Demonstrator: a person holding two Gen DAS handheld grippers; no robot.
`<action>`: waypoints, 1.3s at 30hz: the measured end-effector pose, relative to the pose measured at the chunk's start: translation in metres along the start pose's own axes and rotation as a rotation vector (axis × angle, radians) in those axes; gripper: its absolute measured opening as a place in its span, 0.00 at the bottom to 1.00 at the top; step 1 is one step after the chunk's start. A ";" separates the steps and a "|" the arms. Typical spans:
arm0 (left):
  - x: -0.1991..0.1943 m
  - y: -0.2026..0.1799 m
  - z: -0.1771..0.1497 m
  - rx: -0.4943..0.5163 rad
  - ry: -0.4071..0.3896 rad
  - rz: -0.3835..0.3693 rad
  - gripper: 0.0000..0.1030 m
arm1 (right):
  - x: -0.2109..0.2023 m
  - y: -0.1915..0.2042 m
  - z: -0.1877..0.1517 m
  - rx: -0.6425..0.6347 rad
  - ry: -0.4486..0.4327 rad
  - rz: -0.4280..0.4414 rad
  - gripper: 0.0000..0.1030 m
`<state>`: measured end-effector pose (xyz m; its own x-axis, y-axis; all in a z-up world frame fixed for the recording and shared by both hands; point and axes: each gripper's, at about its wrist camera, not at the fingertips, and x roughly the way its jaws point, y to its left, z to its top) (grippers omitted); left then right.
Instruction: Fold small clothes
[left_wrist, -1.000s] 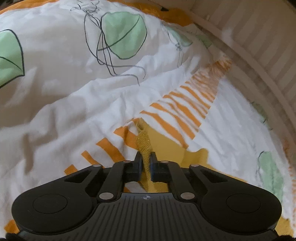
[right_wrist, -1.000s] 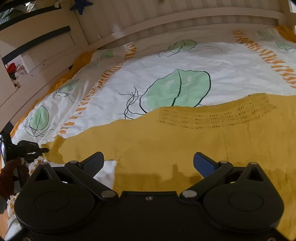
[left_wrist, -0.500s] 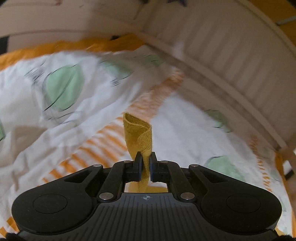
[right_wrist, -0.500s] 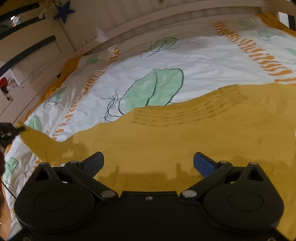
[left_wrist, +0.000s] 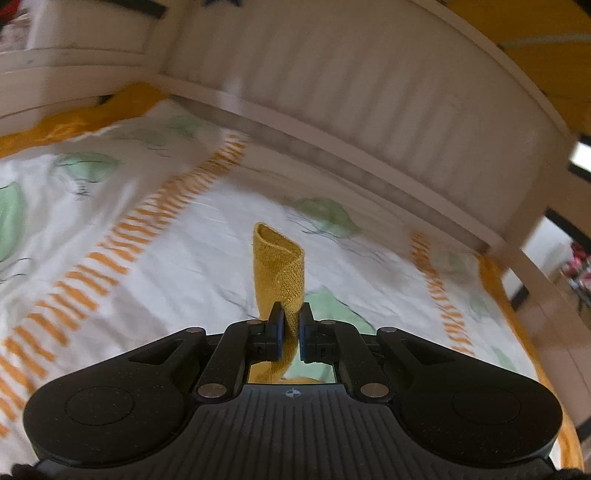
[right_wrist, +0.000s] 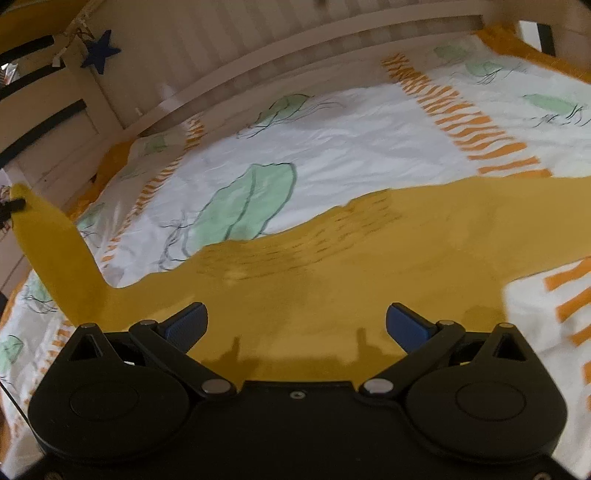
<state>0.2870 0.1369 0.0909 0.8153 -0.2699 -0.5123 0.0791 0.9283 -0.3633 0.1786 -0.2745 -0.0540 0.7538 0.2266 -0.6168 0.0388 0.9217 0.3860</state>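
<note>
A mustard-yellow knitted sweater (right_wrist: 332, 273) lies spread on the bed's patterned cover. My left gripper (left_wrist: 291, 325) is shut on the cuff of its sleeve (left_wrist: 279, 273), which stands up above the jaws, lifted off the bed. In the right wrist view that sleeve (right_wrist: 55, 251) rises to the far left, where the left gripper's tip (right_wrist: 11, 206) pinches it. My right gripper (right_wrist: 295, 325) is open and empty, hovering low over the sweater's body, its blue pads (right_wrist: 186, 325) wide apart.
The bed cover (right_wrist: 351, 140) is white with green leaves and orange stripes. A cream slatted bed rail (left_wrist: 369, 122) curves along the far side. A blue star (right_wrist: 99, 50) hangs on the rail at the upper left.
My left gripper has lifted the sleeve cuff off the bed and swung it up and across. The right gripper has shifted over the sweater, staying open.
</note>
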 end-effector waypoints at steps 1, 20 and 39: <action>0.006 -0.011 -0.004 0.016 0.010 -0.008 0.07 | 0.000 -0.005 0.001 0.001 -0.002 -0.003 1.00; 0.122 -0.168 -0.129 0.129 0.237 -0.120 0.07 | -0.012 -0.094 0.018 0.262 0.003 -0.018 1.00; 0.118 -0.220 -0.166 0.253 0.226 -0.235 0.42 | -0.006 -0.101 0.018 0.278 0.002 -0.051 1.00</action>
<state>0.2708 -0.1413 -0.0184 0.6139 -0.5050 -0.6067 0.4093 0.8608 -0.3024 0.1824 -0.3749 -0.0774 0.7452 0.1831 -0.6413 0.2553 0.8100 0.5279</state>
